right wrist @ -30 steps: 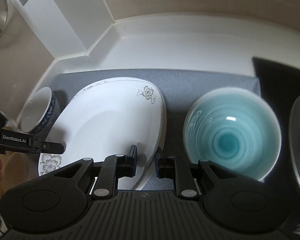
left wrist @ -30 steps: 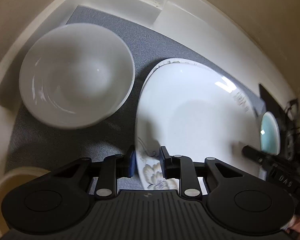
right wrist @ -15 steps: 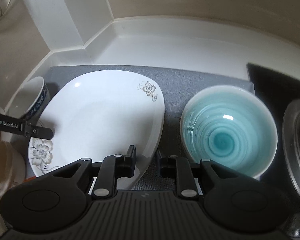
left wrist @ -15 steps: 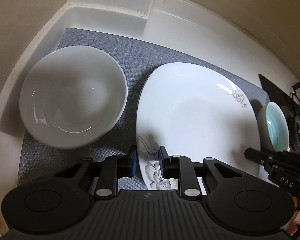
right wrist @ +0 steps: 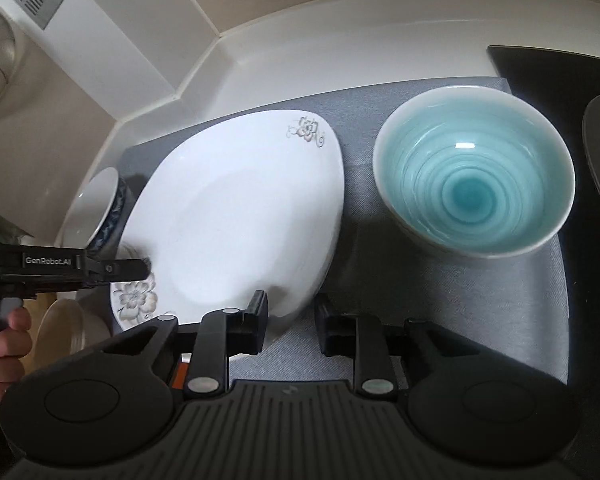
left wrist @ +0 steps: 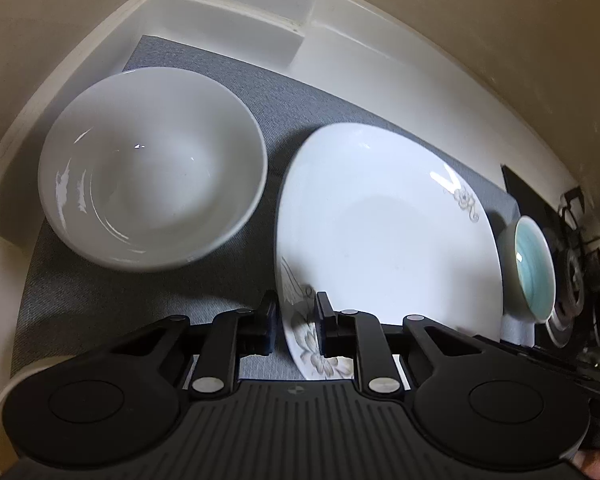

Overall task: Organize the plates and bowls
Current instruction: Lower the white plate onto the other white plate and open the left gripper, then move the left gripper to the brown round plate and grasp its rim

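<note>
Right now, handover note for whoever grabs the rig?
Left gripper: fingers straddle the flowered corner of the plate, apparently clamped on it.
Right gripper: open, with the plate's opposite edge in the gap.
On the grey mat, the white bowl sits left of the plate and the blue bowl right of it, each apart from it.
Done: nothing stacked.
Left: move the plate, then sort both bowls.

White bowl (left wrist: 152, 168) crowds plate (left wrist: 384, 232) left, teal bowl (right wrist: 474, 172) right

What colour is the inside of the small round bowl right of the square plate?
Turquoise swirl glaze, clearest in right wrist view.
</note>
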`<state>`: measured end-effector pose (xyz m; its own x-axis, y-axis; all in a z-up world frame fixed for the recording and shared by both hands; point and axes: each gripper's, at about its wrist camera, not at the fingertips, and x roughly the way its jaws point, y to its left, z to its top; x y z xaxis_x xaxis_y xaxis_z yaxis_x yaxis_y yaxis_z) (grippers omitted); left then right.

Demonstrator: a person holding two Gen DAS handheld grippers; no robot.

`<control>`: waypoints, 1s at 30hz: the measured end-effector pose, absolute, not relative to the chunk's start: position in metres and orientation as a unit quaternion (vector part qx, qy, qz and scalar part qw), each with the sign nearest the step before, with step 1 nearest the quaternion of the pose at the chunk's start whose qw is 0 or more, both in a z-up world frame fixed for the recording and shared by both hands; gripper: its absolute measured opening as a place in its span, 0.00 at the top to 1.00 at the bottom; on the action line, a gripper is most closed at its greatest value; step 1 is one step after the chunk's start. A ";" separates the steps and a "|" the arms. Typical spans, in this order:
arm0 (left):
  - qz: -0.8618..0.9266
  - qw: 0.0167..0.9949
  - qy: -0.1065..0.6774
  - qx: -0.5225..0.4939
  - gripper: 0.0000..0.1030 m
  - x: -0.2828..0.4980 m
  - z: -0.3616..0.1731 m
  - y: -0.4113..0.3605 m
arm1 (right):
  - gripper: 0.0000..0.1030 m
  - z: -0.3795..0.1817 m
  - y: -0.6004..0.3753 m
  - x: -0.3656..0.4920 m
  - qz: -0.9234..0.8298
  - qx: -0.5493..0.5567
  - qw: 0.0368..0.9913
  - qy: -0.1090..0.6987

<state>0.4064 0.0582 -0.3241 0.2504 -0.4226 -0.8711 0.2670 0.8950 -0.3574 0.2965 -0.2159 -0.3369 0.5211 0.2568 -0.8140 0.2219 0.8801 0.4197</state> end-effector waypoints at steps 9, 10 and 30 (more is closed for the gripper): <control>-0.224 0.790 0.568 -0.045 0.77 0.371 -0.299 0.066 | 0.47 -0.328 -0.214 0.274 0.042 0.274 0.818 0.503; -0.222 0.789 0.571 -0.043 0.74 0.364 -0.297 0.069 | 0.42 -0.328 -0.209 0.269 0.050 0.280 0.812 0.509; -0.223 0.753 0.619 0.004 0.71 0.300 -0.308 0.064 | 0.89 -0.342 -0.176 0.233 0.044 0.125 0.796 0.590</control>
<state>0.2997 0.0644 -0.3077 0.1350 -0.3322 -0.9335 0.3409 0.9002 -0.2711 0.2327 -0.1763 -0.3423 0.2996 0.2178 -0.9289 0.0766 0.9650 0.2510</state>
